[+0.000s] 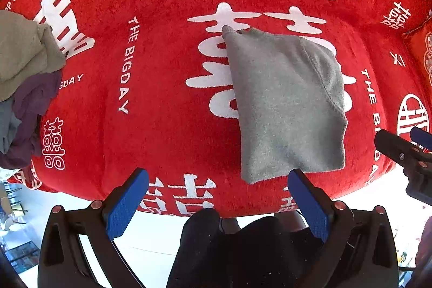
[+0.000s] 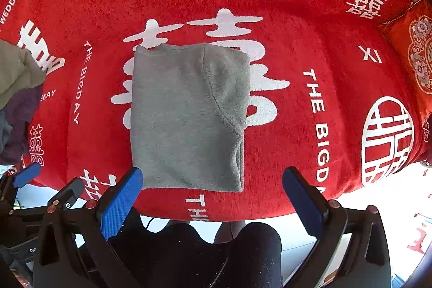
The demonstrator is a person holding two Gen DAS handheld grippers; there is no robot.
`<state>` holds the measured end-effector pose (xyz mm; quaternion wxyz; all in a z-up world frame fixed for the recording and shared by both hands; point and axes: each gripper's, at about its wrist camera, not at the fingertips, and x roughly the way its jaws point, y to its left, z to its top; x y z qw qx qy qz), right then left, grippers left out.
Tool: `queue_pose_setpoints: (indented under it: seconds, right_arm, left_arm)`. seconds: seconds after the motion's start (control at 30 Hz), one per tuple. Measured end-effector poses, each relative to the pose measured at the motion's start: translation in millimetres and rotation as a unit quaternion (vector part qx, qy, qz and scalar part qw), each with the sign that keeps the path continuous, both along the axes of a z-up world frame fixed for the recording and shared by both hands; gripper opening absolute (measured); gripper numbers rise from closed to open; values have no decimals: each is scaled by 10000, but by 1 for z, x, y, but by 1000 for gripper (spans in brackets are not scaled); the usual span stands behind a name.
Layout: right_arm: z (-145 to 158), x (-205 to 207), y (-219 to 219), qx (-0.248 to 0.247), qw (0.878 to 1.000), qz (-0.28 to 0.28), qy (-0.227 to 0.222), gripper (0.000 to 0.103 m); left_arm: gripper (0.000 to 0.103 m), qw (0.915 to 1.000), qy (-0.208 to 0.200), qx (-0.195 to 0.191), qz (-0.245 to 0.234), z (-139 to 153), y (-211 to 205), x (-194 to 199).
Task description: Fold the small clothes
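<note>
Black claws (image 1: 218,203) with blue ribbed pads (image 1: 127,203), reddish screws; black trousers (image 2: 194,255).

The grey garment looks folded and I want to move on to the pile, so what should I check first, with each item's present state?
1. Grey garment lies flat on the red cloth, folded into a compact rectangle: ok.
2. Left gripper open, holding nothing: ok.
3. Right gripper open, holding nothing: ok.
4. Both grippers clear of the garment's near edge: ok.
5. Pile of unfolded clothes lies apart from the folded piece: ok.
6. Layers underneath lie even: cannot tell.
</note>
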<state>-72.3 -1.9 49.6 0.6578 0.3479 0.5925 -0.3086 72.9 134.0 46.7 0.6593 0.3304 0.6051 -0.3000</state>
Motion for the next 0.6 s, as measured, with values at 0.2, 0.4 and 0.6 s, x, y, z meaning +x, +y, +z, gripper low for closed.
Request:
queue_pose_setpoints:
  seconds: [0.2, 0.4, 0.6]
  right_arm:
    - [0, 1, 0, -13, 10000, 18, 8, 103]
    - [0, 1, 0, -17, 10000, 20, -2, 103]
    - [0, 1, 1, -16, 10000, 21, -7, 103]
  left_arm:
    - [103, 10000, -7, -4, 8, 0, 0, -1]
    - [103, 10000, -7, 7, 1, 0, 0, -2]
    - [103, 10000, -5, 5, -6, 0, 0, -2]
